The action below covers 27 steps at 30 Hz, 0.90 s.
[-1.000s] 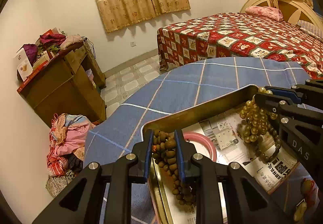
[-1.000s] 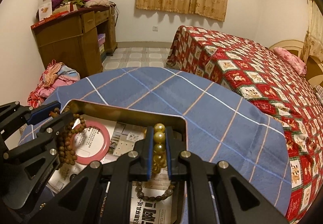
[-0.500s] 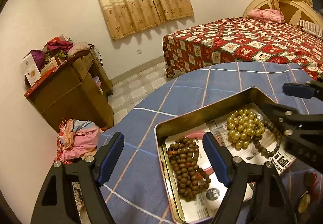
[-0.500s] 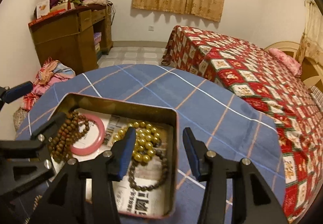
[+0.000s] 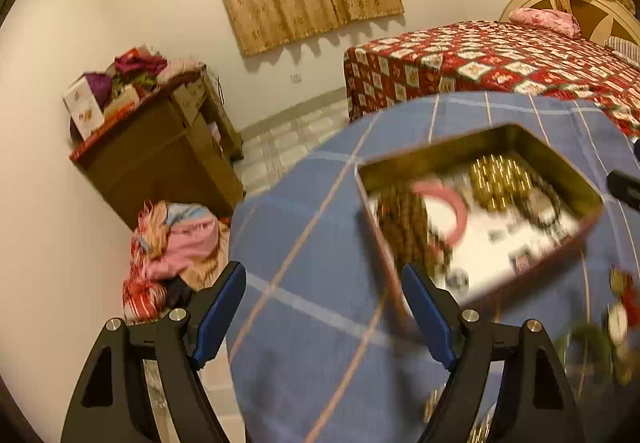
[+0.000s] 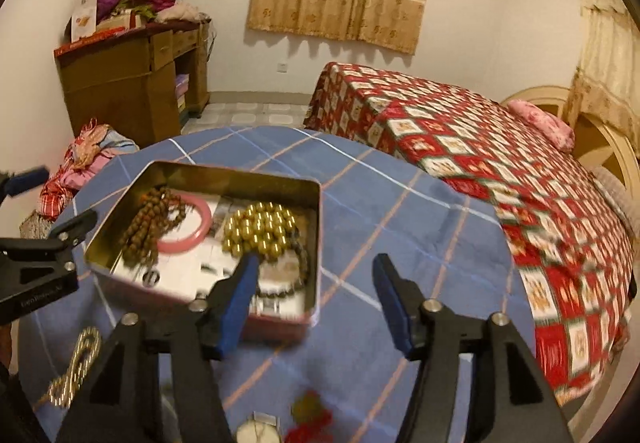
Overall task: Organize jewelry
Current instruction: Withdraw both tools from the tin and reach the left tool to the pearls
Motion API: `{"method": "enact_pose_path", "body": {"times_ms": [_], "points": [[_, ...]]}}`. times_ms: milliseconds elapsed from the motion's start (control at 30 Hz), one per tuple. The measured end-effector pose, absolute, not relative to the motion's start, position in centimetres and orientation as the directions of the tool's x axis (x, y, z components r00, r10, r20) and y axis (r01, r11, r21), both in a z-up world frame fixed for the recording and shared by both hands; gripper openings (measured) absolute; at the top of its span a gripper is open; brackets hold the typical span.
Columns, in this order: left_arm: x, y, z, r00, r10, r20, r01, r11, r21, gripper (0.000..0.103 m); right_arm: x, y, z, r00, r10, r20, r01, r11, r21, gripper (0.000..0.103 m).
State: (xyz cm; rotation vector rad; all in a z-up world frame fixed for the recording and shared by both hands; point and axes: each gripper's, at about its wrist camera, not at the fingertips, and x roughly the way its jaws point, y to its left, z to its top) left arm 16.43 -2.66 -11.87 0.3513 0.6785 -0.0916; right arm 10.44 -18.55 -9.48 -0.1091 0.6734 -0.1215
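Nearest, your left gripper (image 5: 322, 313) gapes empty and your right gripper (image 6: 314, 301) is opening, empty. Beyond, the rectangular gold metal tin (image 6: 276, 183) holds brown wooden beads (image 6: 150, 221), a pink bangle (image 6: 198, 233) and golden beads (image 6: 258, 229); bare blue checked tablecloth (image 6: 400, 211) surrounds its edges.

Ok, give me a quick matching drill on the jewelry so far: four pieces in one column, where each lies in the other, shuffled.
Pieces:
1. brown wooden beads
2. golden beads
3. gold chain
4. pink bangle

Places:
A. on the blue cloth, outside the tin, near left
B. in the tin, left end
C. in the tin, right part
D. in the tin, between the two bead piles

Pairs: 1-B, 2-C, 3-A, 4-D
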Motion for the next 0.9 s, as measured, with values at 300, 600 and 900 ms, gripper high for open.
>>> {"method": "enact_pose_path", "body": {"times_ms": [300,600,900], "points": [[10.3,-2.0,-14.7,0.732,-0.001,-0.681,0.231,0.941,0.247,0.08,5.1,-18.0,-12.7,0.755,-0.158,-0.636,0.086,0.986,-0.143,0.067],[7.8,-2.1,-15.5,0.711,-0.03,-0.702,0.245,0.947,0.207,0.08,3.2,-19.4,-14.5,0.742,-0.145,-0.654,0.119,0.989,-0.084,0.07],[8.3,-2.9,-15.8,0.697,-0.033,-0.716,0.27,0.937,0.22,0.08,2.7,-19.2,-14.5,0.761,-0.142,-0.633,0.116,0.99,-0.082,0.072]]}}
